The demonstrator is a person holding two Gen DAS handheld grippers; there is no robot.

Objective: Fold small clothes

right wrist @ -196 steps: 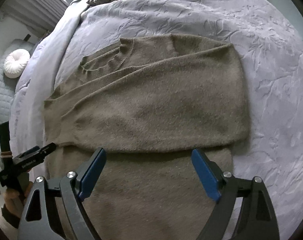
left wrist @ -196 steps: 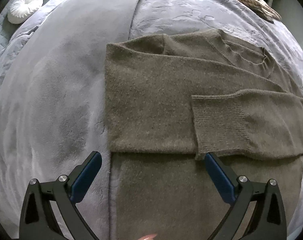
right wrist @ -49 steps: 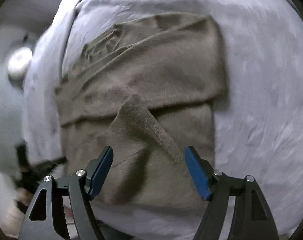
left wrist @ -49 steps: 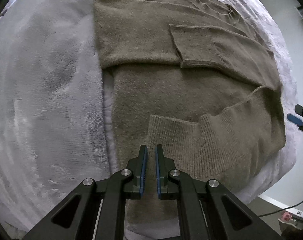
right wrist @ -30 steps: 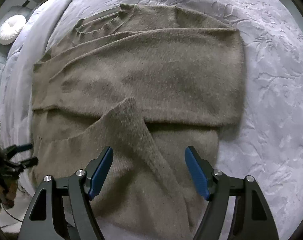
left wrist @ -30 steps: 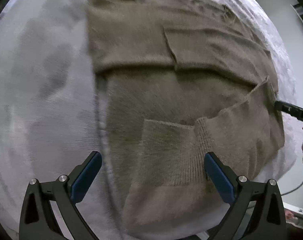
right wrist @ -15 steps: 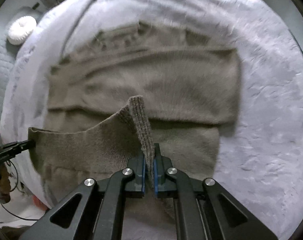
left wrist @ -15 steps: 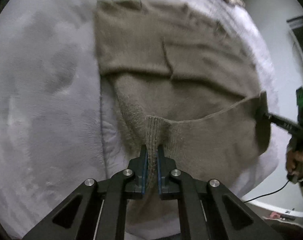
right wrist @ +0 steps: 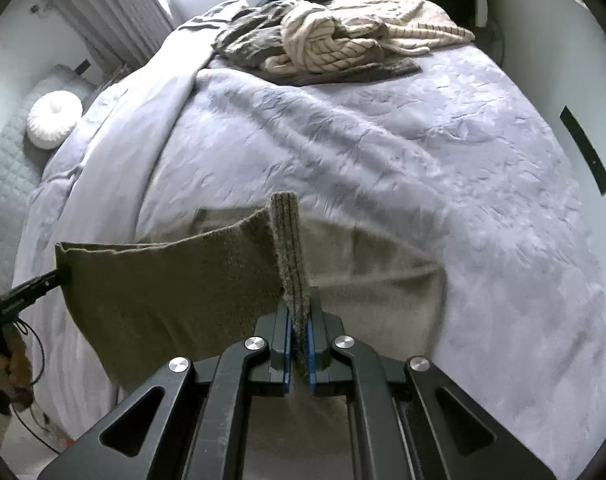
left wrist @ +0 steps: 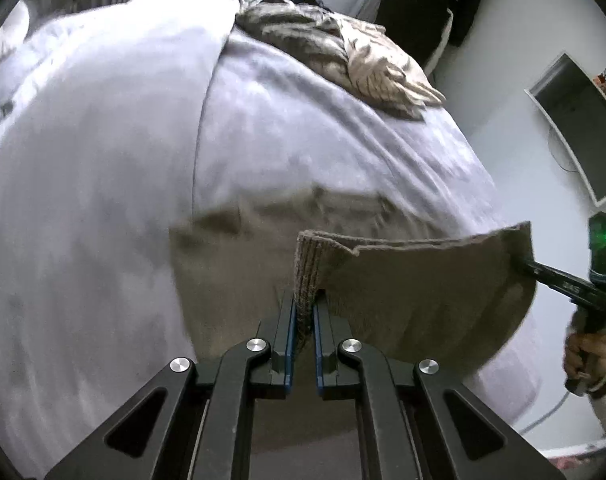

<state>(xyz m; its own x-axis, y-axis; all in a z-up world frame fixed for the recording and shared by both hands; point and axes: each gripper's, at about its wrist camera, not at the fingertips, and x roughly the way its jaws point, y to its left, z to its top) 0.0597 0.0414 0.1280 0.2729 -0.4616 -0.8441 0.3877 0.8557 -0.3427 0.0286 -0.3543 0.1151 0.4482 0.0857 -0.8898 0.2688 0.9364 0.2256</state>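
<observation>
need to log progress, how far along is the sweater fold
Done: the sweater lies on the bed, though blur hides how its upper part is folded. In hand: the left tool and right tool each pinch a corner of the ribbed hem, lifted clear of the bed. Left: carry the hem toward the collar, lay it down and let go.

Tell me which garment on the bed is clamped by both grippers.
The olive-brown sweater at the near edge of the bed: left gripper and right gripper each pinch a hem corner. The striped cream knit and dark clothes lie untouched at the far end.
</observation>
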